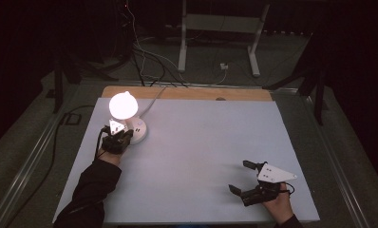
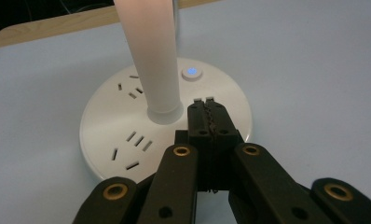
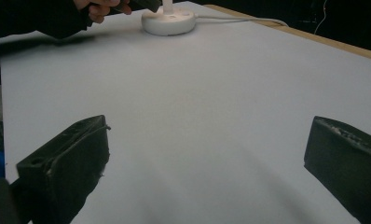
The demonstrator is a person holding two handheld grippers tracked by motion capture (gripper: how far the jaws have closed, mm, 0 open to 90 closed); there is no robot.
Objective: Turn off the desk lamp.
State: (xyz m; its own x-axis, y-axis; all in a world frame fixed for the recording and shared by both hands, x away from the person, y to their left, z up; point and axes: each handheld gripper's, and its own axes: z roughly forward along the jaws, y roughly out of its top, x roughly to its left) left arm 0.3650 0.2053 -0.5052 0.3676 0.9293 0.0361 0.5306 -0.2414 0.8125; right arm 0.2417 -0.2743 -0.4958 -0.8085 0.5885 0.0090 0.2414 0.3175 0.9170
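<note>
A white desk lamp stands at the table's far left, its round head (image 1: 123, 105) glowing brightly. Its round base (image 1: 140, 129) carries power sockets and a small button lit blue (image 2: 191, 73). The white stem (image 2: 150, 56) rises from the base's middle. My left gripper (image 2: 205, 101) is shut with nothing between its jaws, the tips resting over the base (image 2: 123, 126) just short of the button. In the high view it (image 1: 125, 135) sits against the base's near side. My right gripper (image 1: 239, 176) stands open over bare table at the near right. The lamp base (image 3: 168, 21) also shows far off.
A white sheet (image 1: 196, 156) covers the table, with a wooden edge (image 1: 187, 93) at the back. The lamp's white cable (image 1: 151, 100) runs off the far edge. Beyond it lie floor cables and a white frame stand (image 1: 219, 28). The surroundings are dark.
</note>
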